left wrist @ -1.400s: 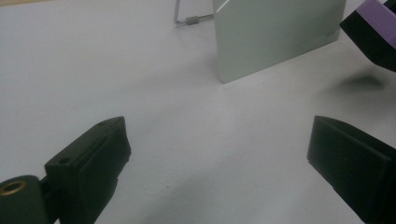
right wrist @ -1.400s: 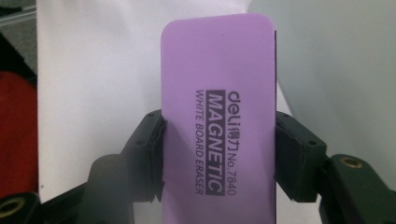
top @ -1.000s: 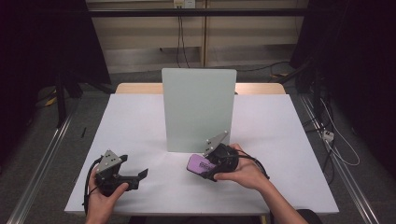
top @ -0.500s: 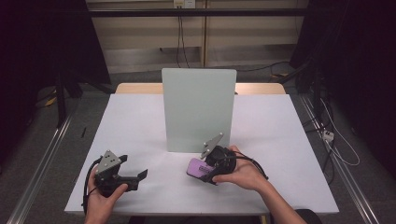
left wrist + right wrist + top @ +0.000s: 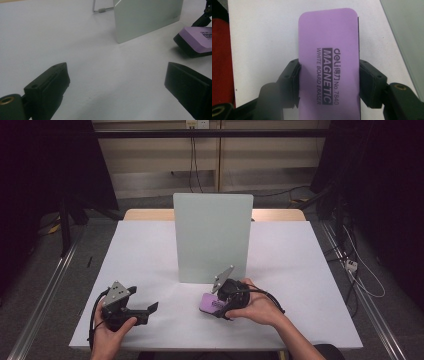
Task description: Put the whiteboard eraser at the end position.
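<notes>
A purple magnetic whiteboard eraser with black print is clamped by its long sides between the jaws of my right gripper, which is shut on it. In the high view the eraser sits low over the white table, just in front of the upright pale whiteboard panel. My left gripper rests near the front left of the table, open with nothing between its jaws. From the left gripper view the eraser lies ahead to the right and the panel stands beyond.
A wire stand props the panel from behind. The table's front edge runs close under both hands. Metal rails flank the table on the floor, and cables lie to the right.
The right gripper with the eraser has tilted and shifted slightly toward the panel. The left gripper has stayed in place.
</notes>
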The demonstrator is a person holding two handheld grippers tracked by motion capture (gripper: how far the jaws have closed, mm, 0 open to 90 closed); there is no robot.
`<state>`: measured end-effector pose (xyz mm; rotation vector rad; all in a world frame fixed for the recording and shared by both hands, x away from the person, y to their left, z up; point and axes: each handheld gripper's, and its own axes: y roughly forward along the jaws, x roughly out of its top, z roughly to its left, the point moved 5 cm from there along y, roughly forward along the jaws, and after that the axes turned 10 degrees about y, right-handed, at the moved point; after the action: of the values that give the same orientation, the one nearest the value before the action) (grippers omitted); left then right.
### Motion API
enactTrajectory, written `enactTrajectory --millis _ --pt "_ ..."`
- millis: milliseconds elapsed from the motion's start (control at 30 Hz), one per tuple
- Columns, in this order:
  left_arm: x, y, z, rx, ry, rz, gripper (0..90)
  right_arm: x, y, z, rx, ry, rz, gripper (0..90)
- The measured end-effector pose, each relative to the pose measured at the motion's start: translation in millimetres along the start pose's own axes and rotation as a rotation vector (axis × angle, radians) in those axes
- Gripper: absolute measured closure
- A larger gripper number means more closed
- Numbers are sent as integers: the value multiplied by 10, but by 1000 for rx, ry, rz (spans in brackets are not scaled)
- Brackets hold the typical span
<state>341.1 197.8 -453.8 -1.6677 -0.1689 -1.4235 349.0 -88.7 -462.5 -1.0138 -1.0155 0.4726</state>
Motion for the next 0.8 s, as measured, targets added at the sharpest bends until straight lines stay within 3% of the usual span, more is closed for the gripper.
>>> enactTrajectory --millis 500,800 --pt "-6 8 -3 0 0 5 54 8 74 18 -5 -31 8 412" --pt "-6 7 -2 -1 -2 3 54 0 88 -10 6 5 -2 407"
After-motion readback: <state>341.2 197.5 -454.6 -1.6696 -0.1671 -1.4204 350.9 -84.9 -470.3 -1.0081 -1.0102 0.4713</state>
